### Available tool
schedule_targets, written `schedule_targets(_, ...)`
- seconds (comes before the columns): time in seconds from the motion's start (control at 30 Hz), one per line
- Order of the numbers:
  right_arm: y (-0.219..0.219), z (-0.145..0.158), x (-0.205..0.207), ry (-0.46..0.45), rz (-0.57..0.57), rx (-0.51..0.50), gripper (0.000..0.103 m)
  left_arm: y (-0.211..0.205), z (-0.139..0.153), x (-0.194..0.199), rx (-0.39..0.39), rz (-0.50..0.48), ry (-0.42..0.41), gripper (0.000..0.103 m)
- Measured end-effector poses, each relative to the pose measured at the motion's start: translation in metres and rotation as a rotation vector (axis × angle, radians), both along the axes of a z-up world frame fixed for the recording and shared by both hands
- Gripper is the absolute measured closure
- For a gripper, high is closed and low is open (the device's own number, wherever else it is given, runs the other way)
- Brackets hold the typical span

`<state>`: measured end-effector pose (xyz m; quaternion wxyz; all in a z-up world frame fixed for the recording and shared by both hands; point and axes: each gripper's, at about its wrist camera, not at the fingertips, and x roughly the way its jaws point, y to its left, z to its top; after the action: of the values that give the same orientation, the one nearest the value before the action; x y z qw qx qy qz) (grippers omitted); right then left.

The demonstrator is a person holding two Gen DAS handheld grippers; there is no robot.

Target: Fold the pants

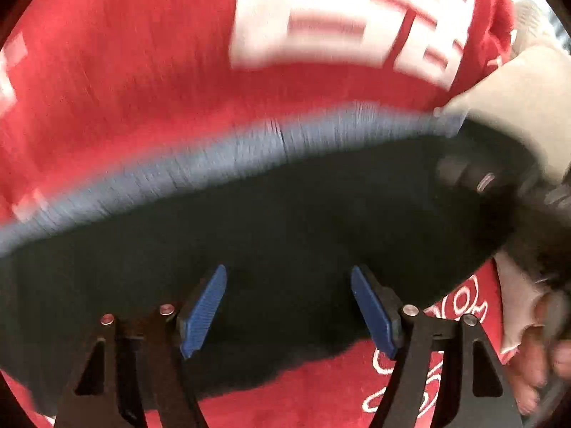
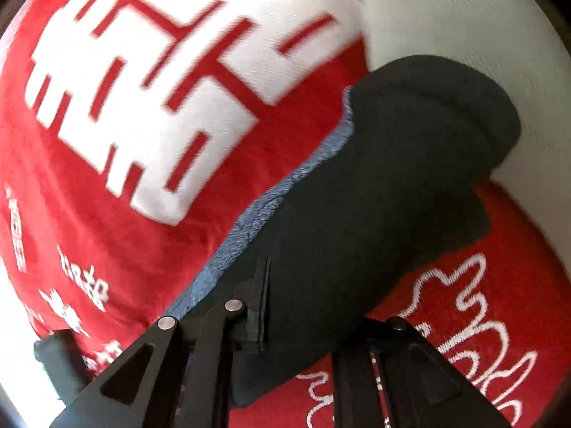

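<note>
The dark pants (image 1: 285, 221) lie folded on a red blanket (image 1: 125, 82) with white characters; a blue-grey fleece lining (image 1: 249, 142) shows along their far edge. My left gripper (image 1: 287, 306) is open, its blue pads (image 1: 203, 310) just above the dark cloth, holding nothing. In the right wrist view the pants (image 2: 385, 192) run from the jaws up to the right, and my right gripper (image 2: 296, 321) is shut on a bunch of the cloth; its pads are hidden under the fabric. The right gripper and the hand holding it show at the right of the left view (image 1: 481, 182).
The red blanket (image 2: 107, 196) covers the surface on all sides of the pants. A pale grey-white sheet (image 2: 481, 28) lies beyond the blanket's far right edge. A dark object (image 2: 60, 367) lies at the blanket's lower left edge.
</note>
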<state>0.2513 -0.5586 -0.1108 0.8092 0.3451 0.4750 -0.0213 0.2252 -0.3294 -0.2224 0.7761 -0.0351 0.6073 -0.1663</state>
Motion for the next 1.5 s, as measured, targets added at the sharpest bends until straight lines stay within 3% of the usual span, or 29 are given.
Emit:
schedule_targets(0.1, 0.023, 0.011, 0.003, -0.008, 0.107, -0.112, 0.091, -0.006, -0.002, -0.014, 0.035, -0.036, -0.098, 0.03)
schedule_targets(0.3, 0.075, 0.042, 0.003, -0.053, 0.273, -0.376, 0.091, 0.024, 0.007, -0.01, -0.068, -0.014, -0.028, 0.03)
schedule_targets(0.43, 0.12, 0.062, -0.002, -0.077, 0.388, -0.573, 0.091, 0.08, 0.027, -0.017, -0.08, 0.078, -0.028, 0.03)
schedule_targets(0.6, 0.196, 0.066, -0.013, -0.09, 0.525, -0.833, 0.09, 0.178, 0.037, -0.026, 0.012, 0.19, -0.037, 0.03)
schedule_targets(0.7, 0.244, 0.056, -0.017, -0.087, 0.605, -0.969, 0.09, 0.234, 0.033, -0.027, 0.06, 0.257, -0.028, 0.03)
schedule_targets(0.87, 0.322, 0.004, -0.032, -0.042, 0.728, -1.181, 0.087, 0.314, 0.022, -0.031, 0.127, 0.367, -0.013, 0.03)
schedule_targets(1.07, 0.378, -0.064, -0.064, -0.004, 0.804, -1.468, 0.071, 0.35, 0.012, -0.038, 0.131, 0.379, 0.007, 0.03)
schedule_targets(1.13, 0.379, -0.061, -0.074, -0.01, 0.794, -1.481, 0.066, 0.355, 0.012, -0.04, 0.122, 0.358, 0.002, 0.03)
schedule_targets(1.2, 0.38, -0.055, -0.082, -0.024, 0.812, -1.464, 0.055, 0.35, 0.016, -0.041, 0.118, 0.338, 0.005, 0.03)
schedule_targets(1.3, 0.39, -0.044, -0.099, -0.062, 0.877, -1.446, 0.051, 0.339, 0.022, -0.043, 0.101, 0.3, 0.017, 0.03)
schedule_targets(1.43, 0.387, -0.025, -0.115, -0.027, 0.939, -1.302, 0.046, 0.315, 0.037, -0.045, 0.046, 0.223, 0.018, 0.029)
schedule_targets(1.5, 0.365, -0.007, -0.113, 0.018, 0.883, -1.168, 0.046, 0.297, 0.047, -0.045, -0.005, 0.166, 0.013, 0.029)
